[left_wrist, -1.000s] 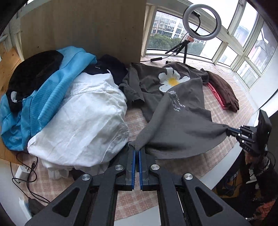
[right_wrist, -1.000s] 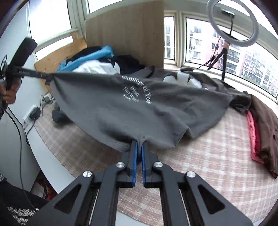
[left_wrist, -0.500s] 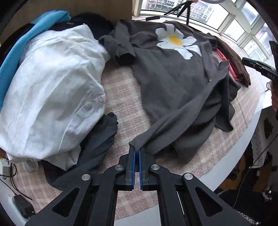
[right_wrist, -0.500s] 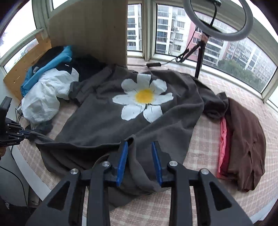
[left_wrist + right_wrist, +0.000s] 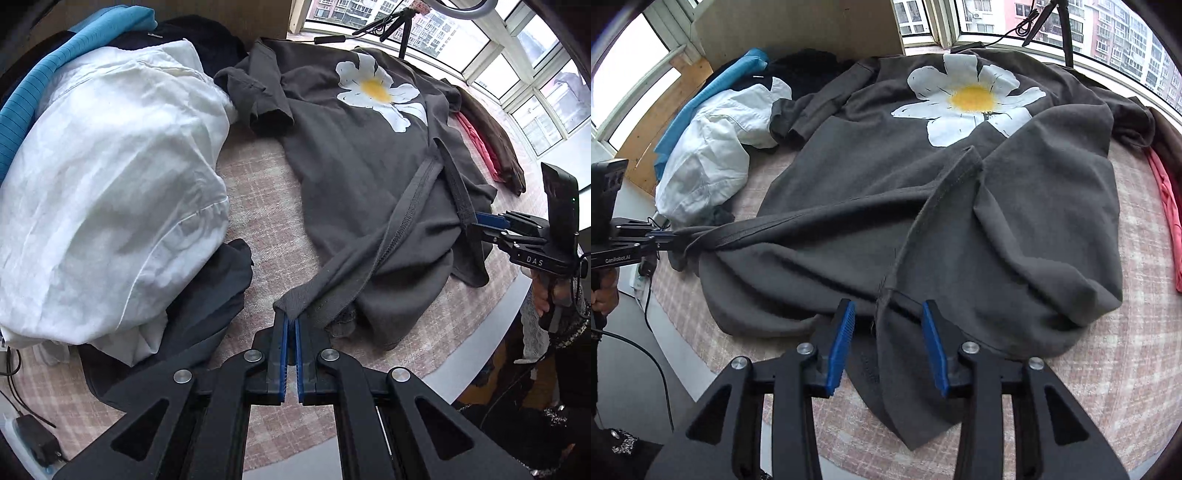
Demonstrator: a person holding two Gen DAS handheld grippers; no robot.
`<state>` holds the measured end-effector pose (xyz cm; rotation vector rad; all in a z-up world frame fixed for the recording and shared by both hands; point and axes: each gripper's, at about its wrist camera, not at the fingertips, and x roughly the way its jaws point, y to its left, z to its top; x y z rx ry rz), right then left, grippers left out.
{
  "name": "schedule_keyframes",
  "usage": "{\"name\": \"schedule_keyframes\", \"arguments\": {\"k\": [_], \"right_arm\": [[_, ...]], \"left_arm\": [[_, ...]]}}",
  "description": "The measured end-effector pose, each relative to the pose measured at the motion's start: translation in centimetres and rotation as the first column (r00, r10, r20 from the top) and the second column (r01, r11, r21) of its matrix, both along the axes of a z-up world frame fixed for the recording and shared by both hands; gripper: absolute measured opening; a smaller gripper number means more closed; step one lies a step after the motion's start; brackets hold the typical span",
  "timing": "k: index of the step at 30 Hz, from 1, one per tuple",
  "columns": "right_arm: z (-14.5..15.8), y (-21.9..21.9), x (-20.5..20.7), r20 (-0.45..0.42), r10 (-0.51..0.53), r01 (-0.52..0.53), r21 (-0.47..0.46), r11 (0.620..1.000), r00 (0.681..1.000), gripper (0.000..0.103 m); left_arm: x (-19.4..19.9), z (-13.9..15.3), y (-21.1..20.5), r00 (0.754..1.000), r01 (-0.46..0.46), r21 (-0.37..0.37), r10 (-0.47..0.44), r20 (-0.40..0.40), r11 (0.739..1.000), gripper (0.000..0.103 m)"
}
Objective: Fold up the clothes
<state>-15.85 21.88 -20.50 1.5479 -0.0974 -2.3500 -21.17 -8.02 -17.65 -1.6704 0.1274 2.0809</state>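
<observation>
A dark grey T-shirt (image 5: 351, 155) with a white and yellow daisy print lies rumpled on the checked table cover, lower part bunched toward the near edge. My left gripper (image 5: 291, 325) is shut on a corner of its hem, low over the table; the right wrist view shows it at the left (image 5: 670, 236). The jaws of my right gripper (image 5: 888, 317) are opening. A fold of the shirt (image 5: 849, 177) lies between the blue pads (image 5: 842, 332), which do not press on it. In the left wrist view the right gripper (image 5: 476, 221) sits at the shirt's right edge.
A heap with a white shirt (image 5: 110, 177), a blue garment (image 5: 37, 110) and black clothes fills the left. Folded brown and pink clothes (image 5: 491, 147) lie at the far right. A ring-light tripod (image 5: 1063, 33) stands by the windows. The table edge (image 5: 480, 332) runs close in front.
The shirt, held stretched in the air between both grippers, has come down onto the table, daisy now showing. The right gripper has let go of the hem and opened. The left still grips.
</observation>
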Motion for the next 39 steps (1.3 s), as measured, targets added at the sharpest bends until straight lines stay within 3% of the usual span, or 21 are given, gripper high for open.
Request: {"name": "schedule_keyframes", "arguments": {"k": [1, 3, 5, 7, 9, 11, 14, 16, 17, 21, 23, 25, 30, 34, 39], "right_arm": [[-0.1, -0.3, -0.4, -0.006, 0.006, -0.006, 0.010, 1.000, 1.000, 0.037], [-0.3, 0.0, -0.7, 0.000, 0.010, -0.010, 0.039, 0.999, 1.000, 0.004], [0.1, 0.8, -0.4, -0.003, 0.007, -0.007, 0.077, 0.997, 1.000, 0.004], [2.3, 3.0, 1.4, -0.056, -0.019, 0.026, 0.137, 0.990, 0.998, 0.004], [6.2, 7.1, 4.5, -0.134, -0.111, 0.135, 0.185, 0.973, 0.985, 0.003], [10.7, 12.0, 8.5, -0.227, -0.228, 0.278, 0.218, 0.935, 0.947, 0.003], [16.8, 19.1, 15.8, -0.359, -0.419, 0.512, 0.223, 0.829, 0.834, 0.003], [17.2, 22.5, 18.4, -0.349, -0.528, 0.610, 0.187, 0.770, 0.774, 0.003], [16.1, 23.3, 18.6, -0.327, -0.548, 0.622, 0.193, 0.758, 0.770, 0.003], [11.3, 24.2, 16.0, -0.247, -0.509, 0.561, 0.247, 0.790, 0.825, 0.003], [9.9, 24.9, 14.8, -0.220, -0.492, 0.536, 0.248, 0.807, 0.843, 0.003], [9.1, 25.7, 13.9, -0.202, -0.474, 0.513, 0.236, 0.826, 0.857, 0.003], [10.3, 27.2, 11.6, -0.226, -0.398, 0.443, 0.205, 0.873, 0.889, 0.003], [11.2, 28.5, 8.6, -0.239, -0.338, 0.384, 0.185, 0.905, 0.911, 0.003], [10.8, 29.1, 6.1, -0.231, -0.282, 0.322, 0.161, 0.933, 0.931, 0.004]], "left_arm": [[0.0, 0.0, 0.1, 1.000, 0.000, 0.001, 0.000, -0.001, 1.000, 0.003], [-0.1, 0.0, 0.1, 1.000, 0.000, 0.001, 0.000, -0.005, 1.000, 0.003], [0.1, 0.2, 0.1, 1.000, 0.000, 0.006, 0.000, -0.009, 1.000, 0.003], [0.3, 0.8, 0.0, 1.000, 0.004, 0.022, -0.004, -0.019, 1.000, 0.003], [0.6, 1.6, -0.1, 1.000, 0.004, 0.032, -0.003, -0.031, 0.999, 0.003], [1.3, 2.6, 0.2, 0.999, 0.018, 0.047, -0.015, -0.046, 0.999, 0.003], [2.6, 3.8, 1.8, 0.997, 0.057, 0.101, -0.052, -0.048, 0.993, 0.004], [3.4, 4.2, 3.8, 0.995, 0.097, 0.174, -0.094, -0.026, 0.980, 0.004], [3.7, 4.1, 5.2, 0.992, 0.127, 0.160, -0.122, -0.039, 0.979, 0.003], [3.1, 2.4, 9.0, 0.986, 0.164, 0.096, -0.164, -0.007, 0.982, 0.006], [3.0, 1.9, 9.3, 0.989, 0.148, 0.059, -0.148, -0.012, 0.987, 0.019], [3.9, 1.8, 8.5, 0.993, 0.113, 0.025, -0.112, -0.041, 0.993, 0.021], [9.5, 0.9, 7.2, 0.999, 0.034, 0.063, -0.033, -0.017, 0.997, 0.022], [14.6, -0.6, 9.3, 1.000, 0.011, 0.111, -0.010, -0.015, 0.994, 0.028], [17.1, -3.2, 13.0, 0.999, -0.007, 0.091, 0.011, -0.046, 0.996, 0.028]]}}
